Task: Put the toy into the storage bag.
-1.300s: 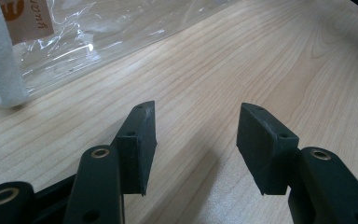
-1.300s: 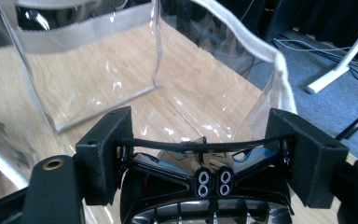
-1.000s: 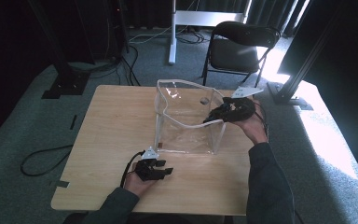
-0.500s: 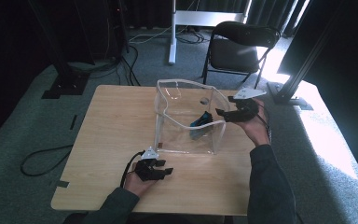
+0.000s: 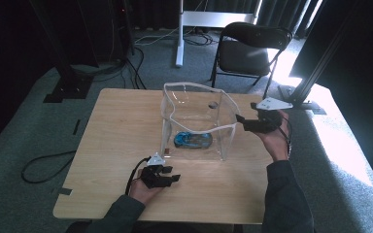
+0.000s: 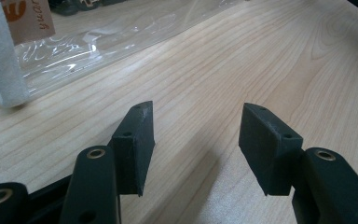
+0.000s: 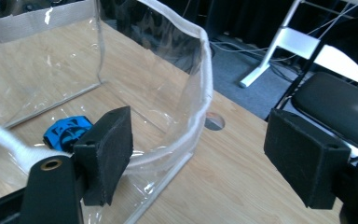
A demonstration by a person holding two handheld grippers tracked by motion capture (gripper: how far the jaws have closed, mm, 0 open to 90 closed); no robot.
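**Toy car now down in the clear bag, my right hand drawn back**

Since a second ago, the blue toy car (image 5: pixel 193 140) has left my right gripper (image 5: pixel 243 122) and now lies on the floor of the clear bag (image 5: pixel 196 104), and that gripper has pulled away from over the bag's mouth to just outside its right wall. My left gripper (image 5: pixel 169 177) has kept its place on the desk (image 5: pixel 119 126), its jaws a shade wider than before.

Around the work, the bag's white-trimmed rim and right wall stand between my right jaws and the car; in the right gripper view the rim curves right across in front of them. A round hole (image 7: pixel 214 122) in the desk sits just beyond the bag's far corner. A printed tag (image 6: pixel 27 17) hangs at the bag's near corner, in front of my left jaws.

Pale wood grain covers the desk, which stands on grey carpet. A black folding chair (image 5: pixel 249 50) and a white stand (image 5: pixel 200 19) are behind it, cables trail on the floor, and sunlight falls on the right.

My right jaws are apart with nothing between them; the car lies lower and to their left, inside the bag. My left jaws are apart too, empty, over bare wood near the bag's front.
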